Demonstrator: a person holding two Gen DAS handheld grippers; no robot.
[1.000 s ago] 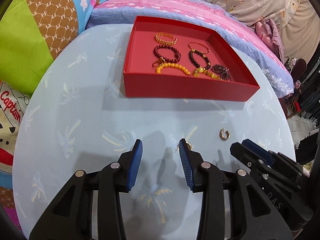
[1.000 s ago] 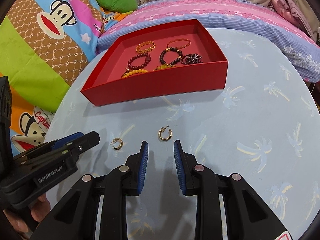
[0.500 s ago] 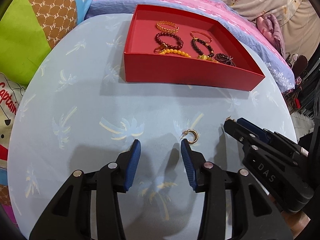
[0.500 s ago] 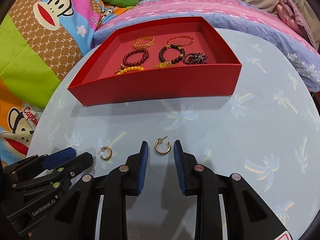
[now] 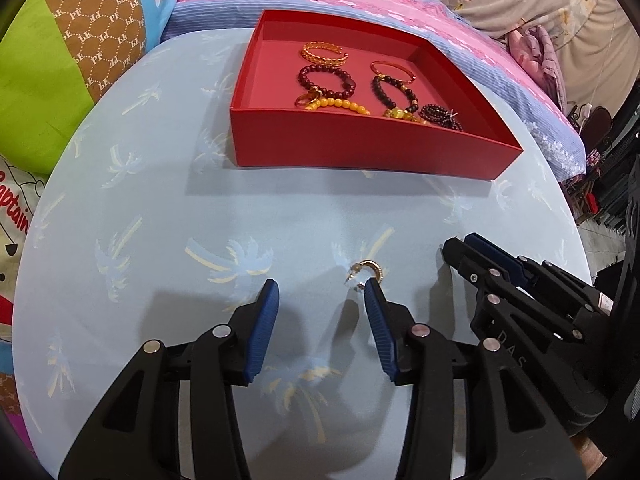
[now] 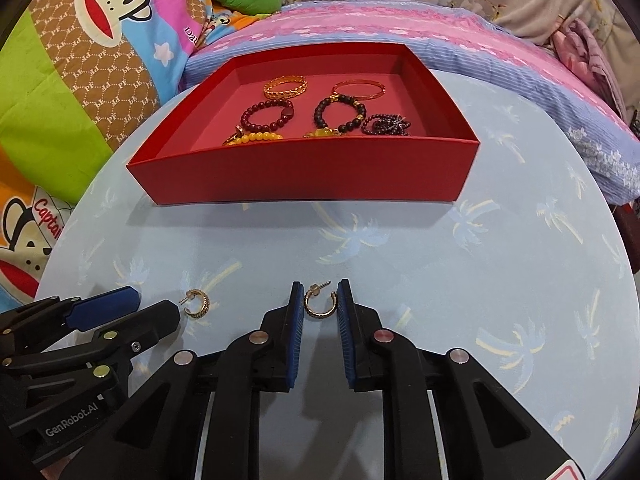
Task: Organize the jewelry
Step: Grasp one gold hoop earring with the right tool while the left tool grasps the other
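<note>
A red box (image 5: 360, 148) (image 6: 304, 178) holds several bracelets (image 5: 326, 78) (image 6: 268, 114) at the far side of a light blue round table (image 5: 160, 220) (image 6: 460, 280). Two gold hoop earrings lie on the table. One earring (image 6: 319, 304) lies between the tips of my right gripper (image 6: 319, 304), whose jaws are open around it. The other earring (image 5: 367, 272) (image 6: 197, 304) lies just ahead of my left gripper's right fingertip (image 5: 370, 286). My left gripper (image 5: 320, 292) is open and empty. The right gripper also shows in the left wrist view (image 5: 460, 246).
Colourful cartoon-print pillows (image 6: 80, 80) and pink and blue bedding (image 6: 480, 52) (image 5: 360, 0) surround the table behind the box. The table edge curves close on both sides.
Both grippers have moved forward and lower toward the earrings. The right gripper's fingertips have come around one earring. The left gripper's right fingertip has reached the other earring.
</note>
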